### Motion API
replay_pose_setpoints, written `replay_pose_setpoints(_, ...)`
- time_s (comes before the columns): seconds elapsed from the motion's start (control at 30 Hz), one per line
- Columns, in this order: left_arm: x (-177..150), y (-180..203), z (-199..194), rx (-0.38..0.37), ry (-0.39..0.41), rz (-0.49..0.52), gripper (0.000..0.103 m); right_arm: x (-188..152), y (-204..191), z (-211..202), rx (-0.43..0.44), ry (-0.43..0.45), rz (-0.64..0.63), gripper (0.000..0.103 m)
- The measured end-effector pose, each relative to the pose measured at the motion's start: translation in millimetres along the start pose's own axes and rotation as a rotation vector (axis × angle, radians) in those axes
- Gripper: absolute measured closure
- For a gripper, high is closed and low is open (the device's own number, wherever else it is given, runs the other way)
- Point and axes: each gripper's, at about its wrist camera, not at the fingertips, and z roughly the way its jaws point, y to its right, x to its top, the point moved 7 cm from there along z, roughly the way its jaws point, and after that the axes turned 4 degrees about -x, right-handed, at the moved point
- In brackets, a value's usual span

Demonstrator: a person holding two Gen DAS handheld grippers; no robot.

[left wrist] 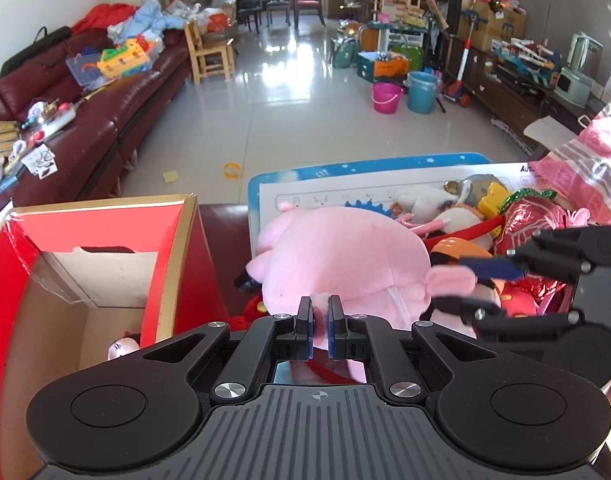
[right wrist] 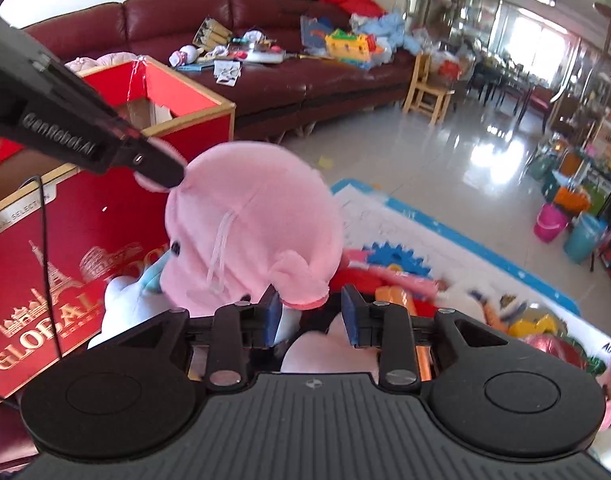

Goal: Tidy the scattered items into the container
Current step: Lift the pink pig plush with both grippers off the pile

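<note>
A big pink plush pig [left wrist: 337, 256] hangs above the toy pile; it also shows in the right wrist view [right wrist: 249, 224]. My left gripper [left wrist: 320, 316] is shut on a fold of the pig, and its arm reaches the pig's top in the right wrist view [right wrist: 105, 136]. My right gripper [right wrist: 311, 308] is open around the pig's ear [right wrist: 301, 280]; in the left wrist view its fingers [left wrist: 485, 268] flank that ear [left wrist: 451, 280]. The open red cardboard box [left wrist: 85, 248] stands to the left, a small plush [left wrist: 121, 348] inside it.
A pile of toys [left wrist: 505, 216] lies on a blue-edged white mat [left wrist: 345, 188]. A pale blue and white plush [right wrist: 133, 292] lies by the box's side [right wrist: 65, 264]. A dark red sofa [right wrist: 305, 76] strewn with toys runs behind. A pink checked bag [left wrist: 585, 172] is at right.
</note>
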Motion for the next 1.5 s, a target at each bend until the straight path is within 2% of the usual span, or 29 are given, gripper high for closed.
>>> replay_pose_setpoints(0.1,-1,3,2,-0.022,-0.005,0.005,0.101,8,6,-1,0.039,0.034,0.042,0.068)
replay_pose_setpoints(0.2,-1,9,1,-0.033,0.006,0.032,0.102,11,8,5,0.066,0.019,0.057,0.069)
replay_pose_setpoints(0.33,-3,5,2,0.029,0.017,0.068,0.102,7,17,7,0.089,-0.015,0.116,0.067)
replay_pose_setpoints(0.37,-5,4,4,0.024,0.005,0.073,0.1,5,19,7,0.094,-0.026,0.123,0.067)
replay_pose_setpoints(0.4,-9,2,6,0.011,-0.013,0.075,0.095,1,19,8,0.108,-0.05,0.123,0.067)
replay_pose_setpoints(0.43,-13,3,8,0.004,-0.026,0.081,0.076,-3,19,10,0.119,-0.069,0.122,0.067)
replay_pose_setpoints(0.5,-22,7,13,0.014,-0.048,0.117,0.066,-12,13,15,0.132,-0.105,0.103,0.067)
replay_pose_setpoints(0.53,-26,9,15,0.024,-0.055,0.134,0.052,-18,7,18,0.139,-0.125,0.087,0.067)
replay_pose_setpoints(0.57,-28,12,18,0.037,-0.059,0.151,0.044,-20,3,21,0.138,-0.132,0.071,0.067)
replay_pose_setpoints(0.73,-27,11,33,0.069,-0.094,0.192,0.037,-14,-3,36,0.145,-0.147,0.056,0.067)
replay_pose_setpoints(0.83,-27,5,47,0.077,-0.133,0.189,0.037,-14,-8,47,0.141,-0.172,0.017,0.067)
replay_pose_setpoints(0.9,-28,3,56,0.059,-0.164,0.158,0.068,-15,-9,53,0.148,-0.193,0.025,0.068)
replay_pose_setpoints(0.93,-29,1,59,0.046,-0.177,0.142,0.087,-15,-8,56,0.153,-0.201,0.044,0.069)
replay_pose_setpoints(1.03,-30,0,65,0.037,-0.188,0.127,0.094,-15,-7,61,0.189,-0.233,0.109,0.081)
replay_pose_setpoints(1.17,-35,7,75,0.048,-0.222,0.175,0.093,-15,-8,67,0.208,-0.276,0.135,0.09)
replay_pose_setpoints(1.2,-37,7,78,0.057,-0.235,0.181,0.083,-15,-7,68,0.219,-0.287,0.152,0.091)
replay_pose_setpoints(1.23,-38,7,81,0.061,-0.249,0.182,0.067,-16,-7,68,0.229,-0.291,0.163,0.091)
replay_pose_setpoints(1.3,-38,5,83,0.073,-0.241,0.193,0.057,-15,-7,68,0.224,-0.296,0.161,0.09)
replay_pose_setpoints(1.33,-38,4,84,0.084,-0.234,0.196,0.046,-15,-7,68,0.219,-0.294,0.151,0.09)
replay_pose_setpoints(1.37,-36,3,84,0.095,-0.227,0.199,0.043,-14,-8,69,0.215,-0.291,0.146,0.086)
replay_pose_setpoints(1.43,-35,2,86,0.078,-0.235,0.194,0.046,-13,-9,73,0.226,-0.301,0.144,0.084)
replay_pose_setpoints(1.47,-35,3,88,0.056,-0.244,0.187,0.068,-12,-10,74,0.232,-0.307,0.142,0.08)
replay_pose_setpoints(1.5,-36,3,89,0.04,-0.252,0.182,0.08,-12,-10,76,0.235,-0.313,0.14,0.08)
